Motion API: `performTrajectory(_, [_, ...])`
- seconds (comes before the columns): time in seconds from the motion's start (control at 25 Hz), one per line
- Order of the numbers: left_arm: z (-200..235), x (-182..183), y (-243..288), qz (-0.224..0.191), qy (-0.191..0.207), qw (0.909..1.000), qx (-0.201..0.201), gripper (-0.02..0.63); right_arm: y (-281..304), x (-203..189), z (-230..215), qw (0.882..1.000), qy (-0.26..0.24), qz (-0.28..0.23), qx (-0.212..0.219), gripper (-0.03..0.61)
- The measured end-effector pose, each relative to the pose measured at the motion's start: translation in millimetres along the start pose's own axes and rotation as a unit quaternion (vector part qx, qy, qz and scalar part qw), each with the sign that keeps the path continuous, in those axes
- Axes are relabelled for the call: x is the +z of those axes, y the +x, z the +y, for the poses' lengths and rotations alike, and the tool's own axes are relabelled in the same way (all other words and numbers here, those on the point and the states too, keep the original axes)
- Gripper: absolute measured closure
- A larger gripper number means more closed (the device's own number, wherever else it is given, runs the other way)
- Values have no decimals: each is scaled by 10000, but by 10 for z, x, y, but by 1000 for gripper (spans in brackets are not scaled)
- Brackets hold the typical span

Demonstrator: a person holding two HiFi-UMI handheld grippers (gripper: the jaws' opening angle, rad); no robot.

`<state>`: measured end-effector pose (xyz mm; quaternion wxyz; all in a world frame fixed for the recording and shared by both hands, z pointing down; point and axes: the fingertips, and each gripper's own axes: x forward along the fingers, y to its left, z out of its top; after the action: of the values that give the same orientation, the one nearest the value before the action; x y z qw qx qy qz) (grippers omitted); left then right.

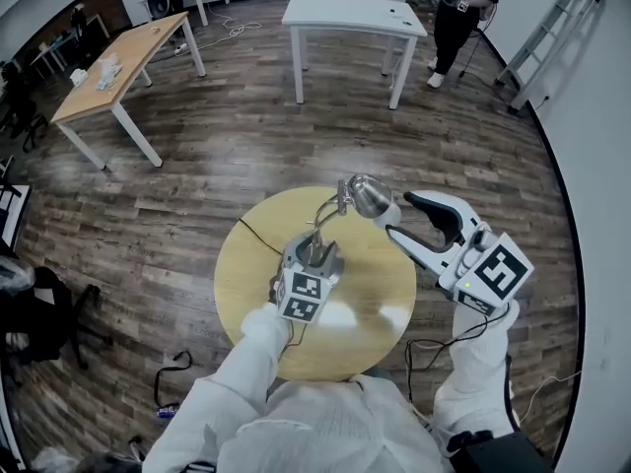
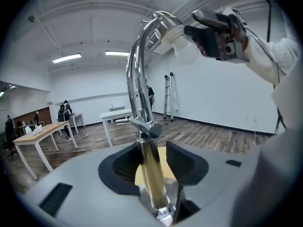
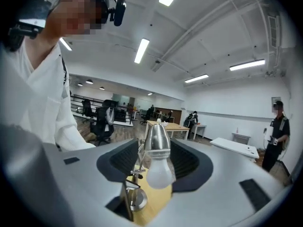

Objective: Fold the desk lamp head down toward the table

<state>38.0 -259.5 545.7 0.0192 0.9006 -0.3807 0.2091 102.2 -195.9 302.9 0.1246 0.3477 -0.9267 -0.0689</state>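
A chrome desk lamp stands on the round yellow table (image 1: 246, 284). Its head (image 1: 367, 197) with a white bulb (image 3: 160, 171) leans over to the right from the arm. My left gripper (image 1: 320, 254) is low at the upright post (image 2: 152, 174). The post runs between its pads, with a gap on the right side, so the jaws are open. My right gripper (image 1: 399, 215) is at the lamp head (image 3: 156, 138). Head and bulb sit between its pads with space on both sides, so it is open too. The lamp's round base (image 3: 135, 197) shows below.
A black cord (image 1: 258, 235) runs off the round table's left side. Beyond stand a white table (image 1: 355, 16) and a wooden table (image 1: 118, 67). A person (image 1: 461, 8) and a ladder (image 1: 552, 28) are at the far right, and a black chair (image 1: 30, 313) is on the left.
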Motion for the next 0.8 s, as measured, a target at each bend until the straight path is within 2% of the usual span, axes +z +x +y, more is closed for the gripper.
performTrajectory(0.08, [-4,22,34,-12,64,9999,92,445,110,26,-55,9989,-215,218,353,375])
performTrajectory(0.16, [24,35,51,-35,25,9999,144,481,200,36,-86,9962,-332,417,687,370])
performTrajectory(0.44, [36,25,43,-19,-148,9999,-81,488,397,23,-73,9809,-283,944,1677,356])
performTrajectory(0.68, [40,29,68,-26,-152,9998,-124,488,457,-16,-82,9701,-318,1381,1970,350])
performTrajectory(0.8, [57,34,75,-33,-210,9997,-154,491,472,-37,-92,9648,-338,1723,1959,350])
